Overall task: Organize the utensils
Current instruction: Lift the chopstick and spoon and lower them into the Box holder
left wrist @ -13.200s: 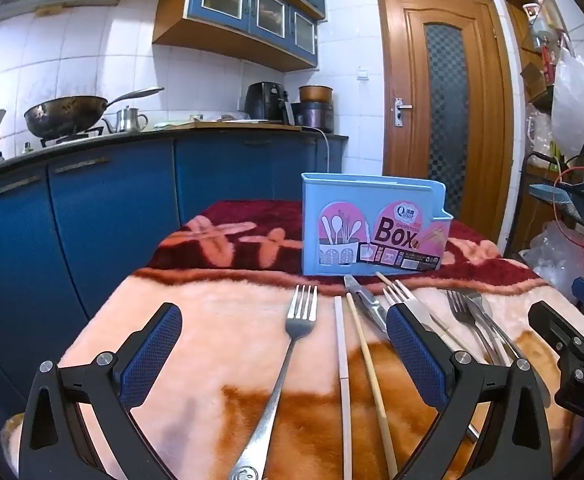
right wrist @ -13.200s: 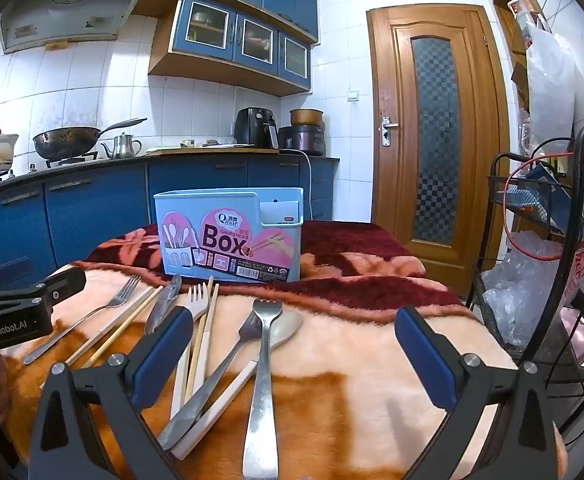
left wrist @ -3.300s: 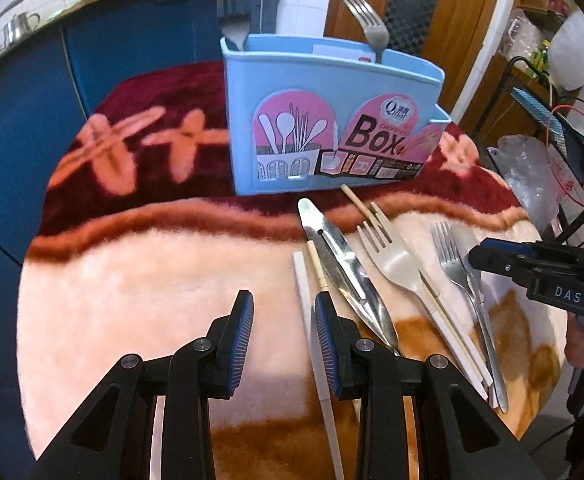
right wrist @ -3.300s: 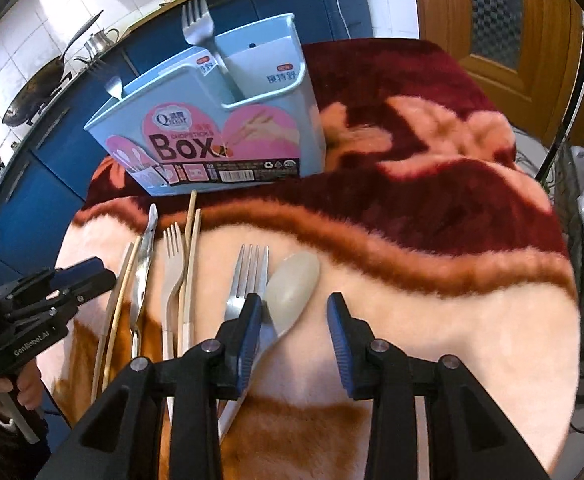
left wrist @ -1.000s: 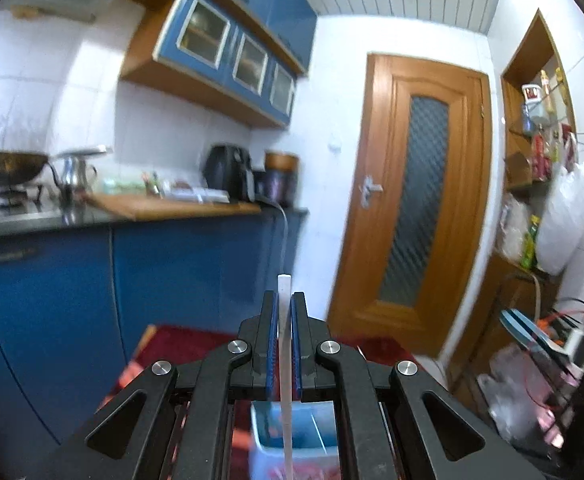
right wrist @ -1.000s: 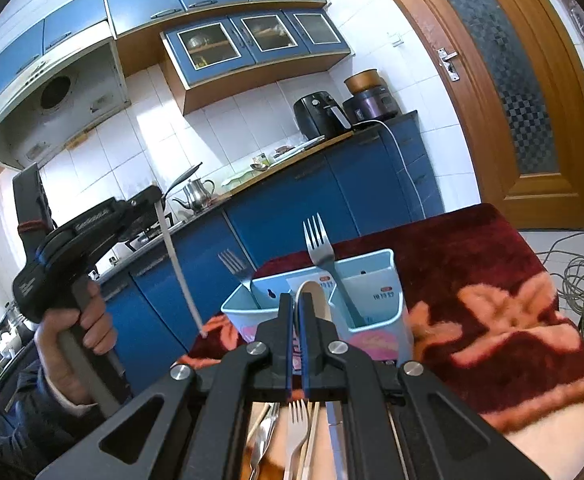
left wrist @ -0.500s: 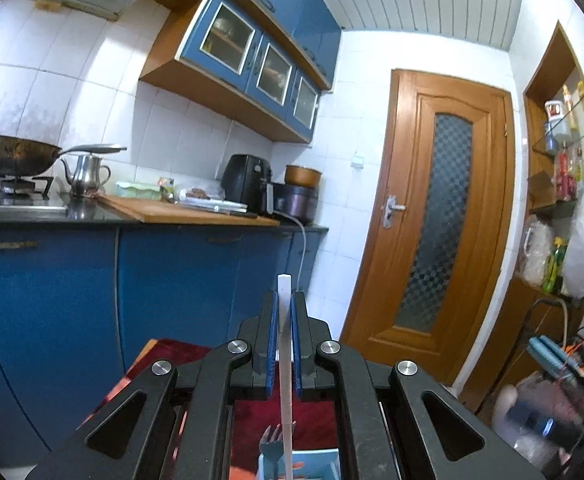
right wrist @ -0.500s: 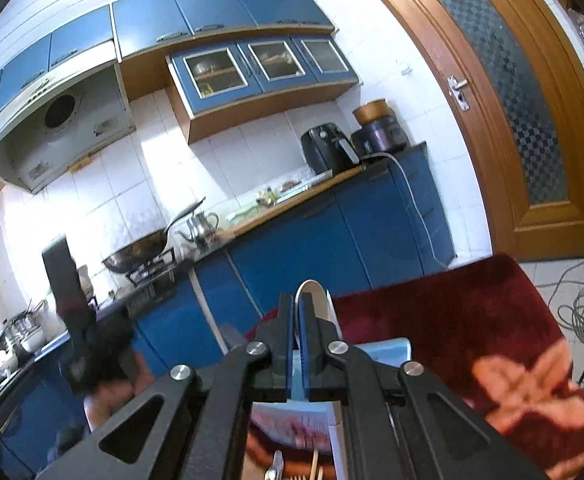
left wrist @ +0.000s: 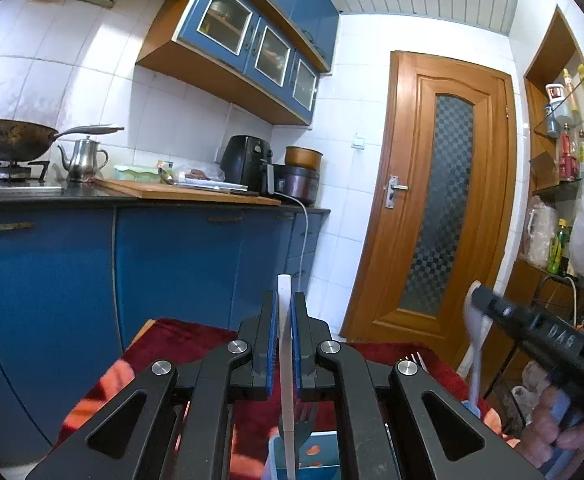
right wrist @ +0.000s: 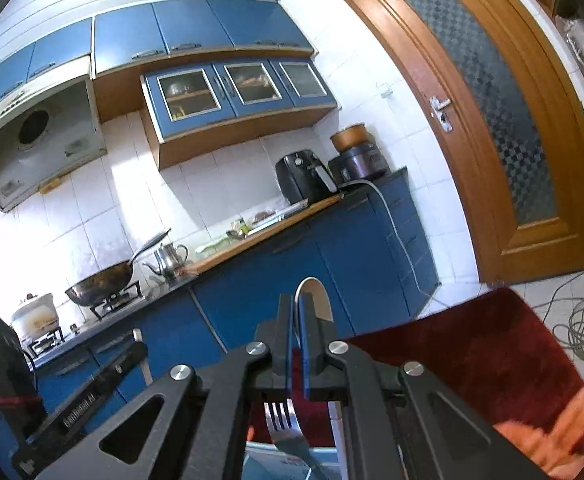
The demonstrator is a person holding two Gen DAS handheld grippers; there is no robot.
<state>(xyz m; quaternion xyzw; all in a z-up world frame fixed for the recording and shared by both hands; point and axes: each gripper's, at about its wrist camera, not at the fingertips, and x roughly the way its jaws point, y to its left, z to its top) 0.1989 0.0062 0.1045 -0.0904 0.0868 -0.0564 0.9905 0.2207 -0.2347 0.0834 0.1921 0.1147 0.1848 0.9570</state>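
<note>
My left gripper is shut on a white chopstick and holds it upright over the light blue utensil box, whose top shows at the bottom edge with a fork standing in it. My right gripper is shut on a beige spoon, bowl up, above the same box, where a fork stands. In the left wrist view the right gripper holds the spoon over the box's right end. The left gripper shows low left in the right wrist view.
The table has a red and peach fleece cover. Behind it are blue kitchen cabinets with a wok, a kettle and an air fryer. A wooden door is at the right, a shelf rack beside it.
Both views have tilted and shifted. The right gripper with the spoon has come into the left wrist view, over the box's right end. The box's fork now shows below my right jaws.
</note>
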